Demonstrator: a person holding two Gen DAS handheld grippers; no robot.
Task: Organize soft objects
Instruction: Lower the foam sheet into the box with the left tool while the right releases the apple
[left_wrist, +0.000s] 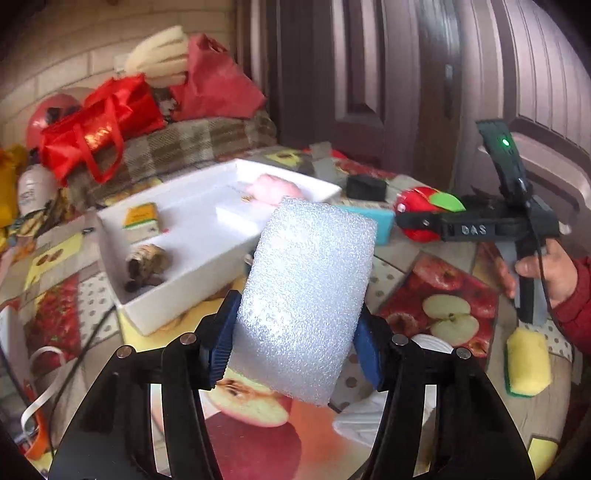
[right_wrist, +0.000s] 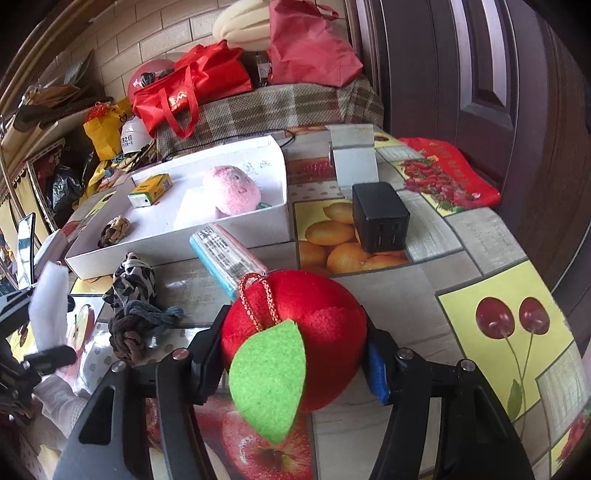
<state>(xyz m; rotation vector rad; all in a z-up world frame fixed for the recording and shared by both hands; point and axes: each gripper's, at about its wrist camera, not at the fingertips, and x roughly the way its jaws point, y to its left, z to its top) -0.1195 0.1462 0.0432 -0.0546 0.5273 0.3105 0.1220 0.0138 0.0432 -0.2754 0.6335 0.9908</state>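
My left gripper (left_wrist: 295, 339) is shut on a white foam block (left_wrist: 306, 288), which stands up between the blue pads above the fruit-print tablecloth. Beyond the block lies a white tray (left_wrist: 177, 295) with a pink plush toy (left_wrist: 273, 188) in it. My right gripper (right_wrist: 295, 350) is shut on a red plush apple (right_wrist: 314, 325) with a green felt leaf, just above the table. In the left wrist view the apple (left_wrist: 415, 199) shows at the right, with a person's hand on that gripper's handle. The foam block (right_wrist: 50, 306) appears at the left edge of the right wrist view.
The tray (right_wrist: 184, 243) also holds a yellow box (right_wrist: 151, 188) and a knotted cloth (right_wrist: 114, 229). On the table lie a blue packet (right_wrist: 225, 254), two knotted cloths (right_wrist: 135, 280), a black cube (right_wrist: 380, 221) and a yellow sponge (left_wrist: 526, 362). Red bags (right_wrist: 192, 88) sit on a couch behind.
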